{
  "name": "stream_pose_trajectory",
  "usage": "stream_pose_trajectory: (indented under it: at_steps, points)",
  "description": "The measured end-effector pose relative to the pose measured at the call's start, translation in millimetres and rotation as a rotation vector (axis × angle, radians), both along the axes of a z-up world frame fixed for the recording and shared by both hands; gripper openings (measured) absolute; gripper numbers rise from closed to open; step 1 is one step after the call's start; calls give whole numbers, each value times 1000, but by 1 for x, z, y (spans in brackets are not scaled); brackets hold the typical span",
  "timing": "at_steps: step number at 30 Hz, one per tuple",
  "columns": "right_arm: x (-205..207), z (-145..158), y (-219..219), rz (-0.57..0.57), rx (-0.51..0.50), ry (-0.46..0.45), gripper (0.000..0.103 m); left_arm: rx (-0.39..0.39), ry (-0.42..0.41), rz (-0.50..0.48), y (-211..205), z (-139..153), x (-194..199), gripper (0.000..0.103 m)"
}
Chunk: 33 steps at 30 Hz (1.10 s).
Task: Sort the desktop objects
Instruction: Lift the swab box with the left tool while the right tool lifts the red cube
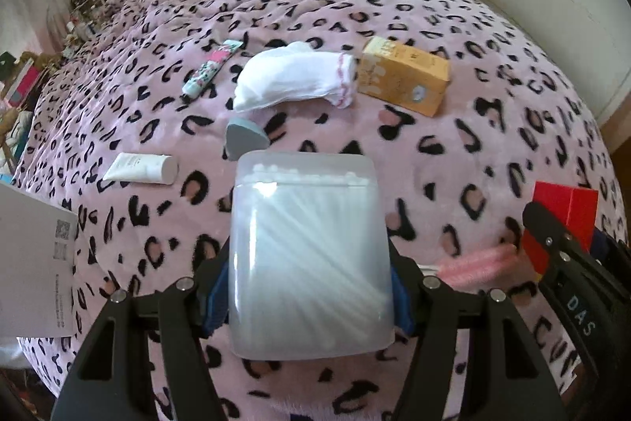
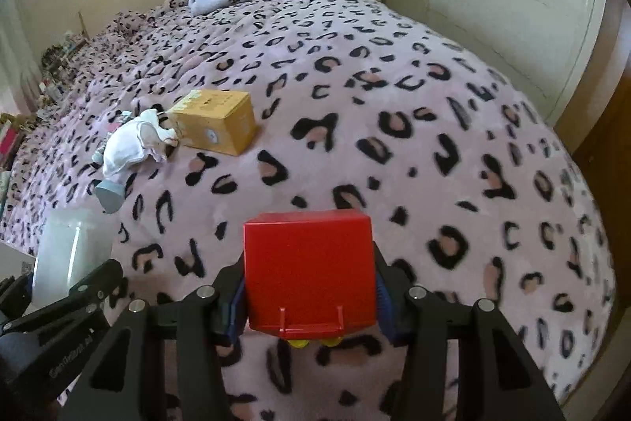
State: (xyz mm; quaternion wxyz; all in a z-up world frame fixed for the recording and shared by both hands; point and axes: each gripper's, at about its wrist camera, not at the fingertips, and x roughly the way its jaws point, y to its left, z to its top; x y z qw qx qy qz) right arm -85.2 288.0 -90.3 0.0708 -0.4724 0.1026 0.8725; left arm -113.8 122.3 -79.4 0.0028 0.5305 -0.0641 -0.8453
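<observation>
Sock betw tube & box on blanket, sponge in front

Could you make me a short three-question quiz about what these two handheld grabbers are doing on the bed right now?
1. True or false: the left gripper is empty.
2. What does the right gripper hold? A) white sock B) red box C) yellow carton
3. Fill in: the white sock lies right beside the ____ carton.

Key:
1. False; it is shut on the clear cotton swab box.
2. B, the red box.
3. Yellow; whether they touch is hard to tell. Both lie on the leopard-print blanket.
</observation>
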Motion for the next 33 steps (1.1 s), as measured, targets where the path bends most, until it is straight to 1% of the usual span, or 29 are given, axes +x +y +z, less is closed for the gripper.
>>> stream_pose_trajectory:
  at_steps: [3, 5, 12, 14, 18, 24, 33]
  points:
    - [8, 11, 6, -24, 17, -1, 52, 28, 5, -23, 7, 10, 5, 65]
    - [17, 20, 11, -45, 46, -4, 52, 33, 19, -35, 12, 18, 10, 65]
    - [52, 44, 26, -87, 85, 2, 52, 46, 19, -63, 23, 28, 30, 65]
    - [60, 49, 26, -86, 82, 5, 52, 59, 14, -70, 24, 30, 37, 65]
    - [73, 55, 21, -78, 76, 5, 52, 53, 26, -80, 23, 37, 51, 65]
    - [87, 64, 1, -52, 80, 11, 52, 51, 44, -66, 6, 49, 72, 65]
    - [97, 69, -50, 31, 90, 9, 52, 68, 51, 17, -48, 58, 94, 65]
